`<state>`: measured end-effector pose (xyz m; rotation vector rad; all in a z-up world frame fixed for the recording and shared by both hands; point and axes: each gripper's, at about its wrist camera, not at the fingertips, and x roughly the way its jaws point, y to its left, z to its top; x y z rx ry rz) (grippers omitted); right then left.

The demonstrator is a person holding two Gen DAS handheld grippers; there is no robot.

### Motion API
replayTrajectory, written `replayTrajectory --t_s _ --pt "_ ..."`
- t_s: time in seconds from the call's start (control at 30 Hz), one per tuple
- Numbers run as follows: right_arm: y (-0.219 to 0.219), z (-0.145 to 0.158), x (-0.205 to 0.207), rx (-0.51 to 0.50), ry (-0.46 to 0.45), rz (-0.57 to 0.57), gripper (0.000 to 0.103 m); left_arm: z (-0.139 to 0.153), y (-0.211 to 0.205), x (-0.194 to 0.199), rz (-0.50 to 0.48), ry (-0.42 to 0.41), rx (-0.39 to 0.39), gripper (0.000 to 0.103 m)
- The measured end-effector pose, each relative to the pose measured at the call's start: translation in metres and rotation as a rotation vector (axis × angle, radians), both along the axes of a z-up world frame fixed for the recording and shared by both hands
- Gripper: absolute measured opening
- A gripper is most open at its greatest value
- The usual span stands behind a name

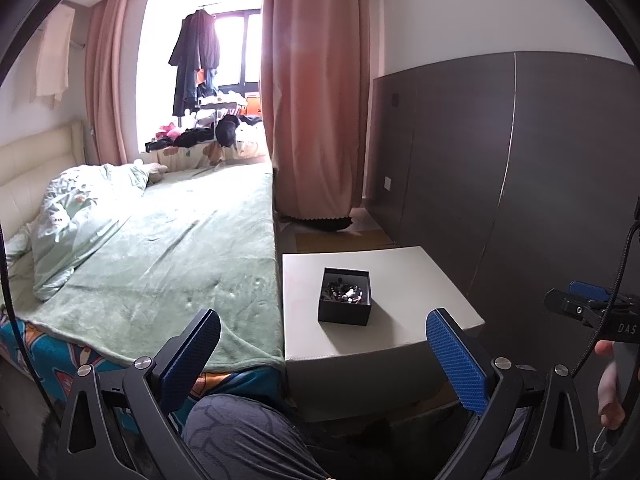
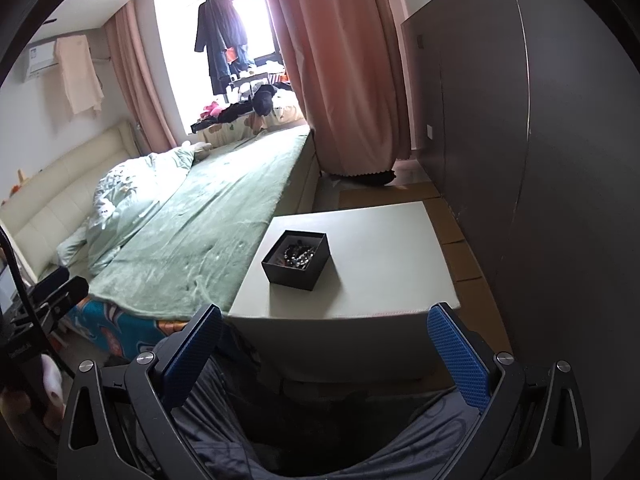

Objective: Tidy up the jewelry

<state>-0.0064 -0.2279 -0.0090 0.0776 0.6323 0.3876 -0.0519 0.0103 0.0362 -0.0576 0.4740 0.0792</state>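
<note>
A small open black box point(image 1: 345, 297) with a tangle of dark beaded jewelry point(image 1: 343, 293) inside sits on a white bedside table point(image 1: 404, 280). It also shows in the right wrist view point(image 2: 296, 255), with the jewelry point(image 2: 298, 255) in it, on the table point(image 2: 384, 264). My left gripper point(image 1: 324, 350) is open and empty, held back from the table's near edge. My right gripper point(image 2: 326, 344) is open and empty, also short of the table's near edge. The right gripper's body point(image 1: 592, 308) shows at the right of the left wrist view.
A bed with a green blanket point(image 1: 176, 248) lies directly left of the table. A dark wardrobe point(image 1: 520, 168) stands to the right, with a narrow strip of floor between. Pink curtains point(image 1: 316, 92) hang behind. The person's knees point(image 1: 248, 436) are below the grippers.
</note>
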Motion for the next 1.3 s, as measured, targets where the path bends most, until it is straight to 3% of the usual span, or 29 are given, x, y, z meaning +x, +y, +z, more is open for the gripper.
replayTrajectory --t_s 1.3 --pt "0.0009 0.0085 0.0010 0.000 -0.029 0.002 0.103 0.0027 0.0030 0.0029 0.021 -0.019 -0.015 0.103"
